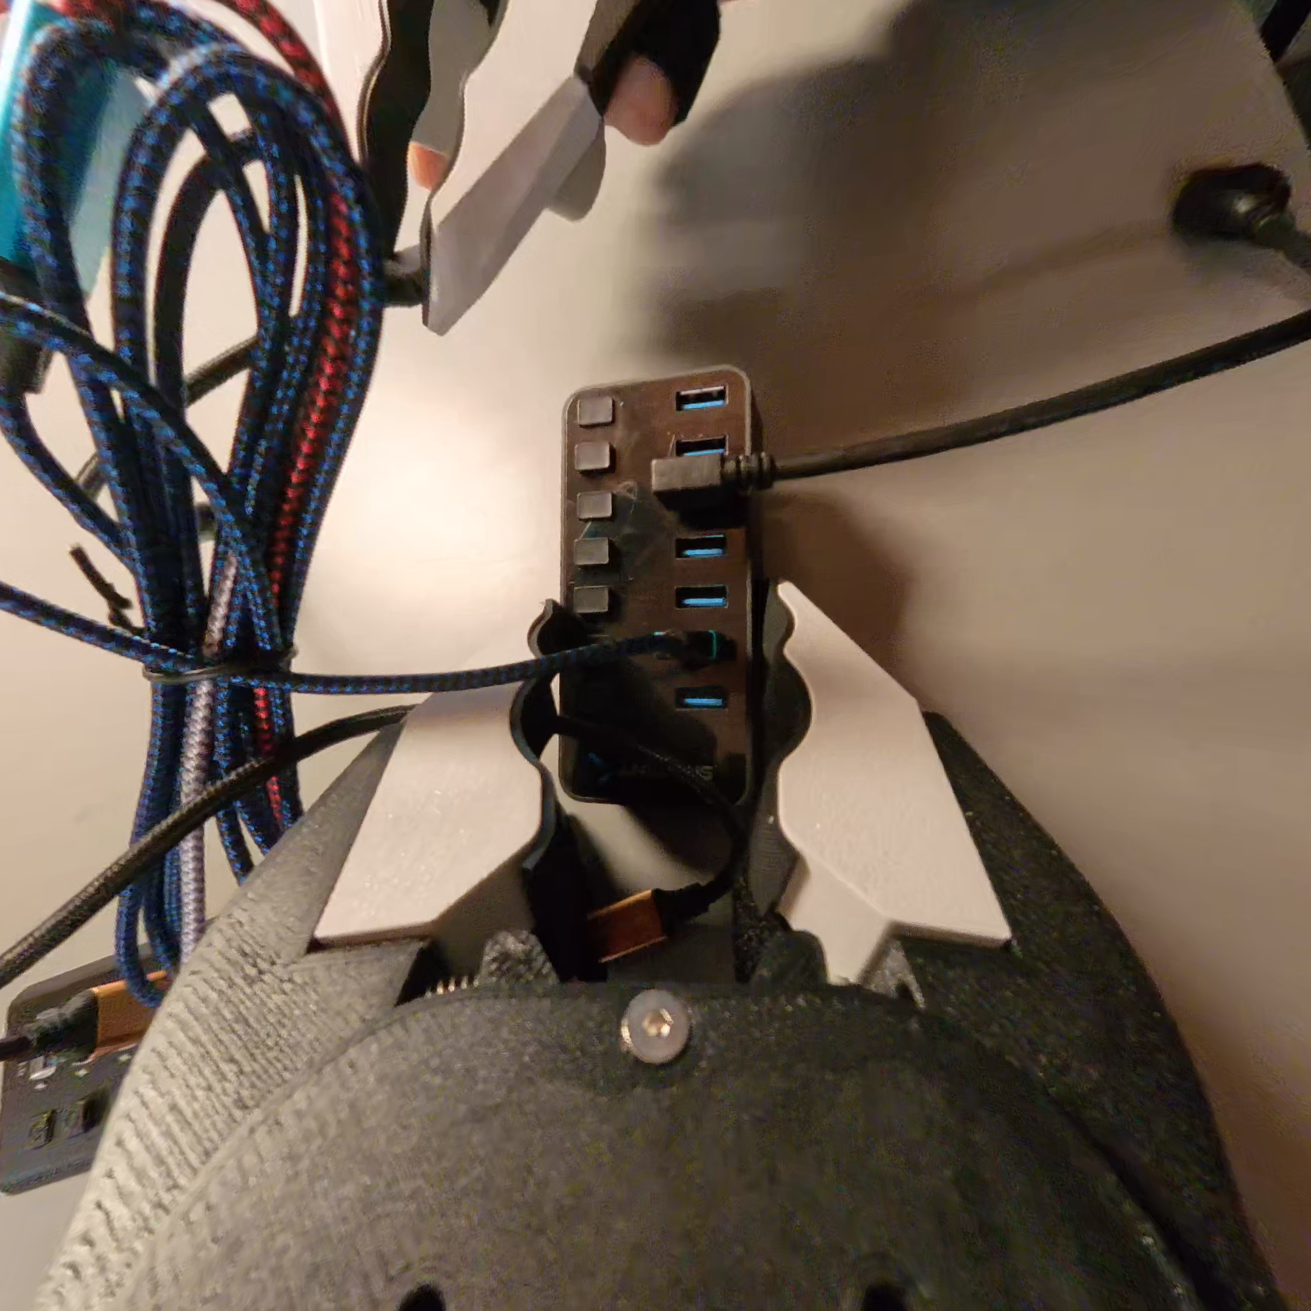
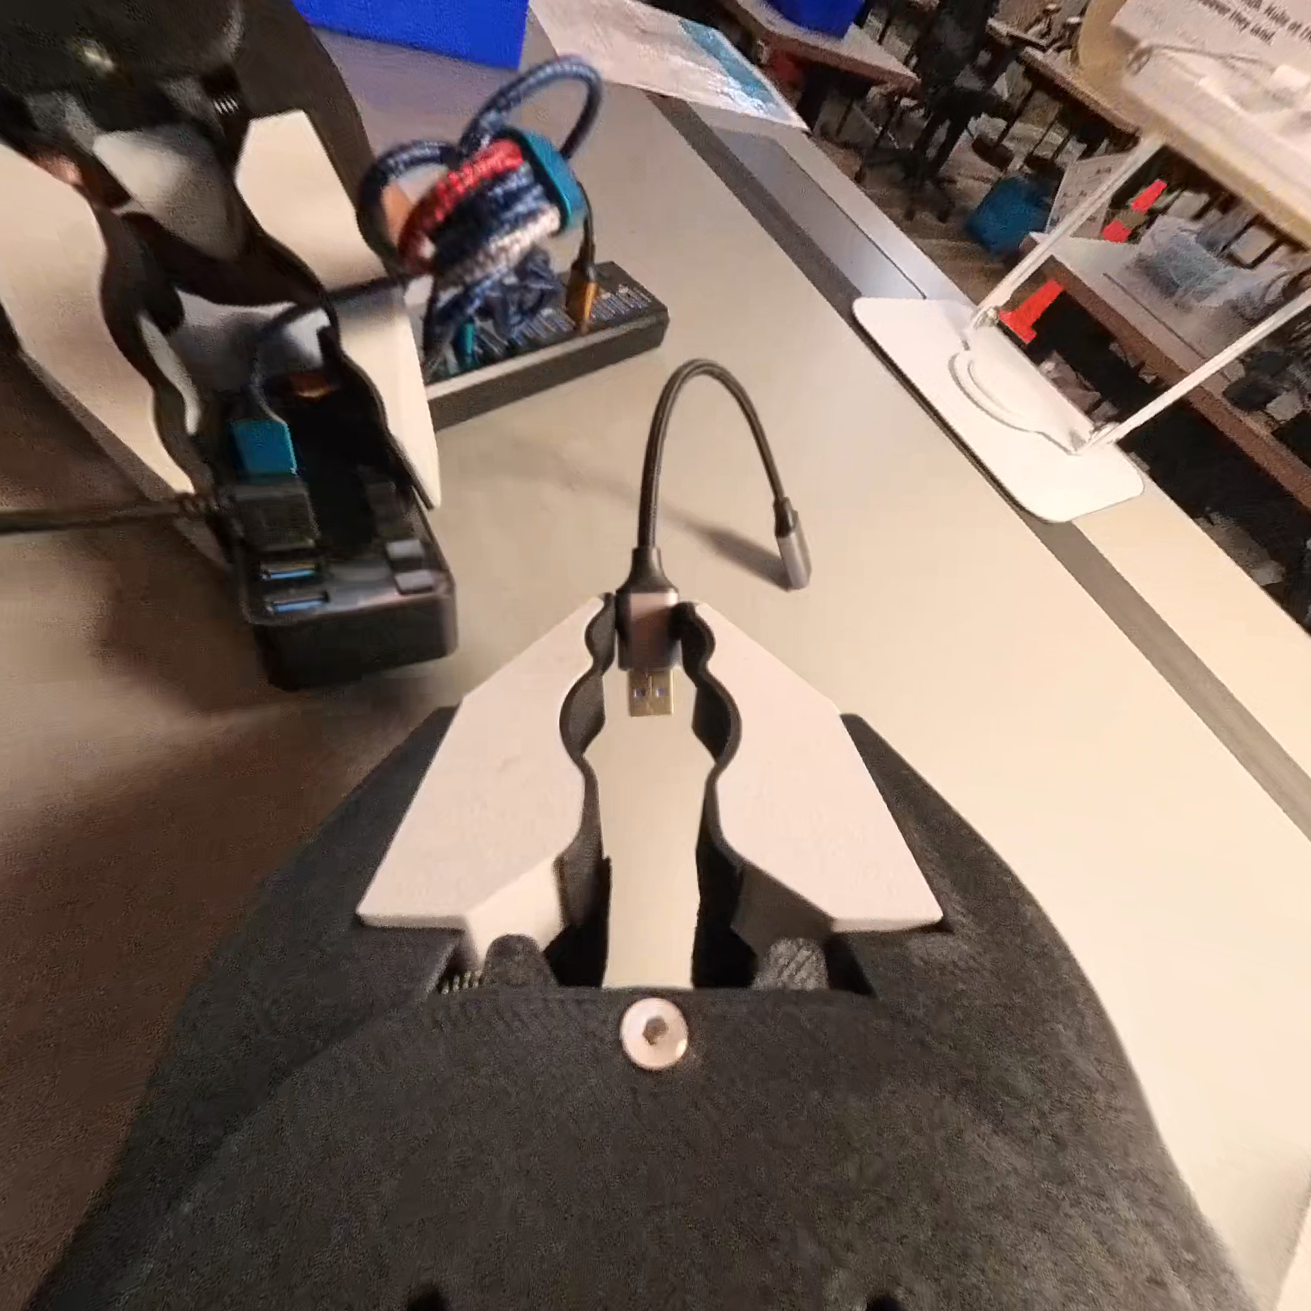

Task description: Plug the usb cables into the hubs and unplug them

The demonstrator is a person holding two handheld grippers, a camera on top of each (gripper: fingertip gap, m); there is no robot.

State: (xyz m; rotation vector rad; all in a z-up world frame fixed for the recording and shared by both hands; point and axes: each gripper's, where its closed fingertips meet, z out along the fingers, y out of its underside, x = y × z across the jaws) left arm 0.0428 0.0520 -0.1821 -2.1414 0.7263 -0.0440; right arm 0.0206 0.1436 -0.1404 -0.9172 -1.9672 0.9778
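On the pale table (image 2: 887,638), left gripper (image 1: 663,617) clamps the black hub (image 1: 656,589); right gripper (image 2: 647,610), at hub's twelve o'clock, pinches a short black cable (image 2: 709,426) by its plug (image 2: 649,638).

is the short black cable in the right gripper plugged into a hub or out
Out. The right gripper pinches the short black cable by its plug, bare metal tip exposed, away from the hub.

The hub (image 1: 656,589) is black with blue ports; the bundled cables (image 1: 213,426) are braided blue-black and red-black; the short cable (image 2: 709,440) is black and grey.
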